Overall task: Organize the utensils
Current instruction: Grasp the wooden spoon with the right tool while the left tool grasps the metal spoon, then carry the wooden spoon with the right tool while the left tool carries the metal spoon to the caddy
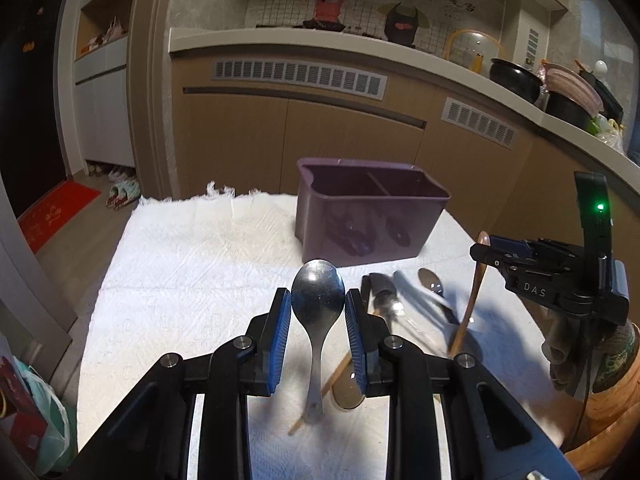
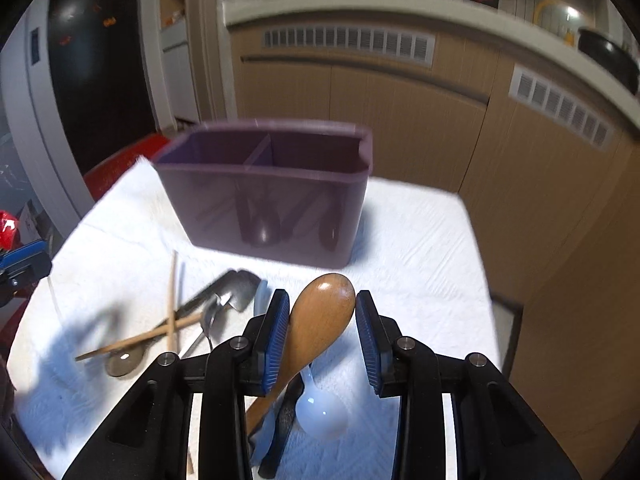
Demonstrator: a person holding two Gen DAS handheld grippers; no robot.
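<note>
Left gripper (image 1: pixel 318 312) pinches a shiny steel spoon (image 1: pixel 318 300) by the bowl, both blue pads (image 1: pixel 282 328) against the bowl's edges, bowl up, handle hanging down toward the white textured cloth (image 1: pixel 192 272). Right gripper (image 2: pixel 322 332) holds a brown wooden spoon (image 2: pixel 320 320) lifted off the cloth, bowl up and tilted right, handle running down-left. The left blue pad (image 2: pixel 276 344) touches it; the right pad stands apart from the bowl, so jaws look only partly closed and I cannot tell how firm the grip is. In the left wrist view the same wooden spoon (image 1: pixel 472 292) stands nearly upright from the right gripper (image 1: pixel 490 250).

Purple rectangular plastic utensil caddy (image 1: pixel 372 216) with two compartments sits on the cloth at the far side, near the brown cabinets (image 1: pixel 352 136); dark shapes show through its translucent front wall, contents unclear.

On the cloth between the grippers and the caddy lies a loose pile: metal spoons (image 2: pixel 216 316), a dark flat spatula-like piece (image 2: pixel 240 284), crossed wooden chopsticks (image 2: pixel 168 320). The pile is blurred in both views. A white ceramic soup spoon (image 2: pixel 320 412) lies on the cloth directly under the right gripper, beside a dark handle (image 2: pixel 286 412).
</note>
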